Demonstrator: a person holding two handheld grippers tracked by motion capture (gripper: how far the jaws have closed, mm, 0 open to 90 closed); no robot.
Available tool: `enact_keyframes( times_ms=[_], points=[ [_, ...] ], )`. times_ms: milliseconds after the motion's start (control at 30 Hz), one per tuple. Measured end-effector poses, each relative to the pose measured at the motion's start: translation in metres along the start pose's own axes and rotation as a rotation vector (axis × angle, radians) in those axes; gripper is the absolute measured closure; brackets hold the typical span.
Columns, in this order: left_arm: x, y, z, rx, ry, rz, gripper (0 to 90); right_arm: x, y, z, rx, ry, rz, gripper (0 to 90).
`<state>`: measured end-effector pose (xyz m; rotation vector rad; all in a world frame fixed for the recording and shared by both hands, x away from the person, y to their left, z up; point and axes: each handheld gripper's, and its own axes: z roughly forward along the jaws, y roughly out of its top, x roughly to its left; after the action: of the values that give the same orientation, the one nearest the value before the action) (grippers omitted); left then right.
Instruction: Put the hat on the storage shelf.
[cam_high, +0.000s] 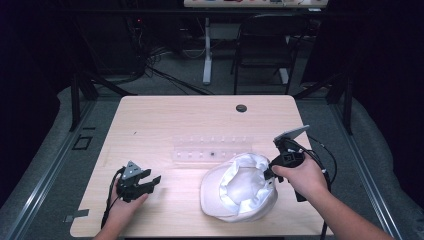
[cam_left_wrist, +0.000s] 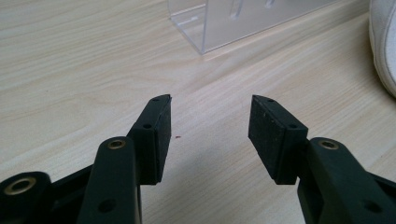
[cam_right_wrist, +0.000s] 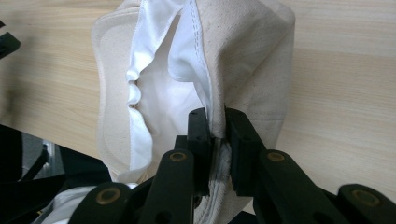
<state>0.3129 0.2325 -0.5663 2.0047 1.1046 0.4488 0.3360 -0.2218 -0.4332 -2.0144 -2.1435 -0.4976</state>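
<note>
A white cloth cap (cam_high: 240, 187) lies upside down on the wooden table (cam_high: 165, 120), its white lining facing up. My right gripper (cam_high: 270, 172) is shut on the cap's right rim; in the right gripper view the rim of the cap (cam_right_wrist: 243, 60) is pinched between the two black jaws of that gripper (cam_right_wrist: 217, 122) and lifted off the table. At the table's front left, my left gripper (cam_high: 151, 179) rests low over the wood, open with nothing between its pads (cam_left_wrist: 162, 128). The left gripper (cam_left_wrist: 210, 105) points toward the cap's edge (cam_left_wrist: 383, 51).
A clear plastic rack (cam_high: 212, 149) stands behind the cap in the middle of the table; its corner (cam_left_wrist: 205, 23) is in front of the left gripper. A dark round grommet (cam_high: 241, 108) sits near the far edge. Beyond the table stands a chair (cam_high: 265, 45).
</note>
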Motion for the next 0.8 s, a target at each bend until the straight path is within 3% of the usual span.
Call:
enact_keyframes(
  times_ms=[133, 300, 333, 367, 533, 800],
  points=[
    [0.001, 0.0, 0.0, 0.0, -0.001, 0.003, 49.5, 0.005, 0.003, -0.003, 0.011, -0.033, 0.019, 80.9],
    [0.0, 0.0, 0.0, 0.001, -0.002, 0.004, 49.5, 0.01, 0.006, -0.01, 0.021, -0.097, -0.008, 81.0],
    [0.0, 0.0, 0.0, 0.007, -0.006, 0.005, 49.5, 0.01, 0.008, -0.013, 0.047, -0.102, -0.026, 81.0],
    [0.0, 0.0, -0.001, 0.007, -0.005, 0.006, 49.5, 0.012, 0.008, -0.013, 0.019, -0.105, -0.007, 81.1],
    [0.001, 0.0, 0.0, 0.009, -0.005, 0.005, 49.5, 0.015, 0.013, -0.024, 0.048, -0.135, -0.027, 81.2],
    [0.001, 0.001, 0.0, 0.017, -0.008, 0.01, 49.5, 0.025, 0.02, -0.037, 0.041, -0.155, -0.02, 81.3]
  ],
)
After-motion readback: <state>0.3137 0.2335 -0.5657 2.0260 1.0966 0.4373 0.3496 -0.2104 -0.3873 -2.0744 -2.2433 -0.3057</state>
